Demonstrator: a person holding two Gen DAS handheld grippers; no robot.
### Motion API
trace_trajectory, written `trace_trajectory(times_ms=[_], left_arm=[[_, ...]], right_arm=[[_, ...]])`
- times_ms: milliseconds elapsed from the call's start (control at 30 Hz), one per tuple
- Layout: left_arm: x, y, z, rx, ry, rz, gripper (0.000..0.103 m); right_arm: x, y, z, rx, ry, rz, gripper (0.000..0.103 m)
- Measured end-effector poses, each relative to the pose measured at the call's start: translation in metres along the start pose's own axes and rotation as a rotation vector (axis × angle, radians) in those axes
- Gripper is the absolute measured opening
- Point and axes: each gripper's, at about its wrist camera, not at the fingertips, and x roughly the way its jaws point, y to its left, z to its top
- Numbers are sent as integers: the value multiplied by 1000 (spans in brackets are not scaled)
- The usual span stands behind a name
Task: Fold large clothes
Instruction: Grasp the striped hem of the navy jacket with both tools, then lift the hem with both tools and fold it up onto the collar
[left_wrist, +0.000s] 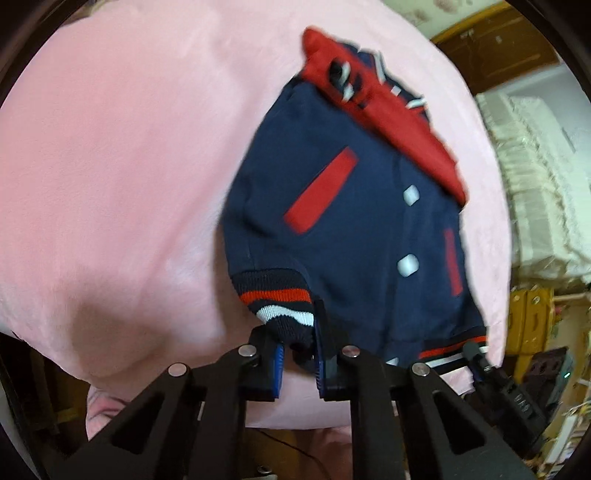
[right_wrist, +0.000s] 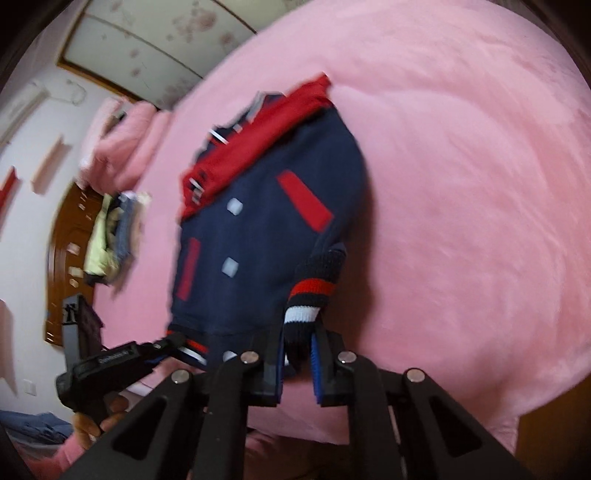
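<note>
A navy jacket (left_wrist: 354, 229) with red pocket trims, white buttons and red sleeves folded across its top lies on a pink bed; it also shows in the right wrist view (right_wrist: 258, 236). My left gripper (left_wrist: 298, 354) is shut on the striped hem corner (left_wrist: 280, 306) at the jacket's near edge. My right gripper (right_wrist: 297, 356) is shut on the opposite striped hem corner (right_wrist: 308, 295), which is lifted and bunched. The right gripper shows in the left wrist view (left_wrist: 476, 354) and the left gripper in the right wrist view (right_wrist: 173, 341), each at its corner of the hem.
The pink blanket (left_wrist: 129, 166) covers the bed around the jacket. A pile of clothes (right_wrist: 114, 236) lies at the bed's far side near a wooden headboard (right_wrist: 62, 258). White bedding (left_wrist: 535, 177) and yellow furniture (left_wrist: 528, 317) stand beside the bed.
</note>
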Motion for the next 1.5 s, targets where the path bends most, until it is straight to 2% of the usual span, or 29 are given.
trace_trajectory(times_ms=[133, 267, 367, 467, 567, 667, 800, 1000, 1167, 1233, 1267, 1300, 1367, 1500], left_arm=[[-27, -31, 29, 4, -76, -52, 10], [-40, -63, 65, 64, -83, 10, 9], [-51, -73, 91, 63, -95, 24, 9], [-54, -79, 123, 60, -100, 59, 9], [-45, -85, 156, 51, -92, 129, 9], [-34, -91, 184, 39, -87, 136, 10], [-15, -107, 218, 73, -96, 163, 10], [18, -112, 247, 81, -37, 229, 10], [34, -101, 259, 26, 4, 227, 11], [39, -97, 263, 9, 19, 248, 17], [41, -95, 265, 1, 16, 276, 31], [41, -93, 267, -2, 0, 329, 52], [36, -93, 270, 14, -45, 392, 67], [25, -93, 272, 47, -66, 385, 67]], right_arm=[[-10, 18, 29, 14, -75, 70, 10], [-13, 36, 68, -7, -145, 128, 10], [-9, 46, 102, -47, -177, 139, 10], [-2, 51, 134, -59, -176, 117, 10], [4, 51, 161, -61, -183, 73, 10], [12, 46, 184, -34, -191, 29, 10], [28, 41, 209, 7, -195, -6, 10], [54, 30, 231, 72, -178, -44, 11], [72, 28, 242, 73, -144, -57, 12], [76, 29, 246, 76, -134, -58, 14], [77, 29, 248, 82, -127, -59, 15], [79, 30, 251, 85, -116, -68, 15], [80, 33, 254, 76, -115, -109, 19], [72, 40, 256, 13, -168, -164, 21]])
